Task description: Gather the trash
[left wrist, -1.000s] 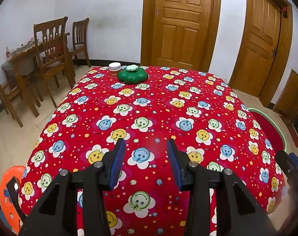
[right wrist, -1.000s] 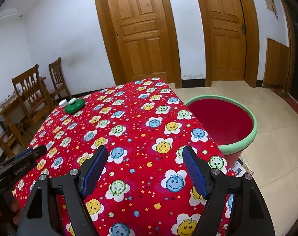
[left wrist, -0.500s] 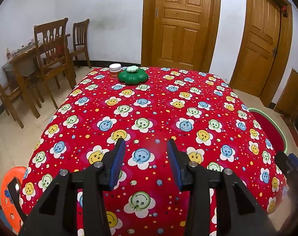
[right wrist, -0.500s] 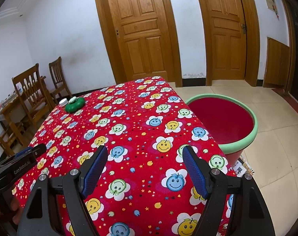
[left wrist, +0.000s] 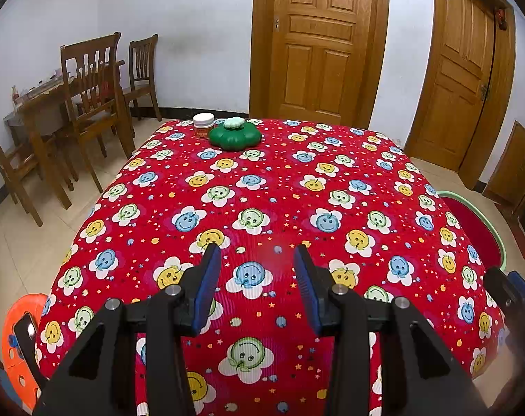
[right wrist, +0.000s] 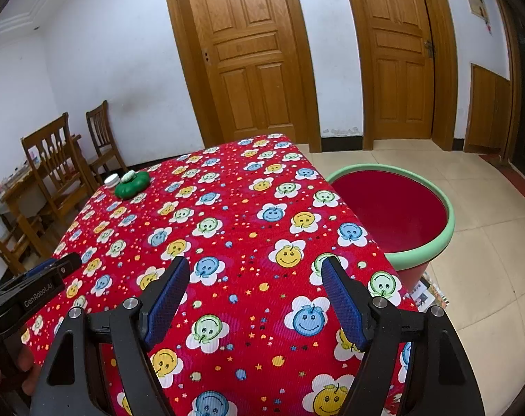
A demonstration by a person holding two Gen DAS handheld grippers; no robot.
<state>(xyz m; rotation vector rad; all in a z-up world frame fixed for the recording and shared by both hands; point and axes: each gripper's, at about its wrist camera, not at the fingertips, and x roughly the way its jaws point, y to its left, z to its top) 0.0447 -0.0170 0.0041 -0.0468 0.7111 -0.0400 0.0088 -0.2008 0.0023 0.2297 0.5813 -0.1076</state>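
Left wrist view: the left gripper (left wrist: 253, 274) is held part open and empty, the right gripper (right wrist: 255, 300) wider, also empty. Possibly trash, the jar (left wrist: 203, 125) and green dish (left wrist: 234, 137) sit touching at the far edge; one could be knocked off when the other is reached for. The bin (right wrist: 449, 222) stands beside the table.

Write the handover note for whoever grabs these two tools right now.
Left tool: open, holding nothing, over the near part of the red tablecloth.
Right tool: open wider, holding nothing, near the table edge beside the bin.
Bin: on the floor by the table's right side; what shows of its inside is bare.
On the table: green lidded dish and white-capped jar, far end.
Done: no loose trash visible on the cloth.
Left: unclear.
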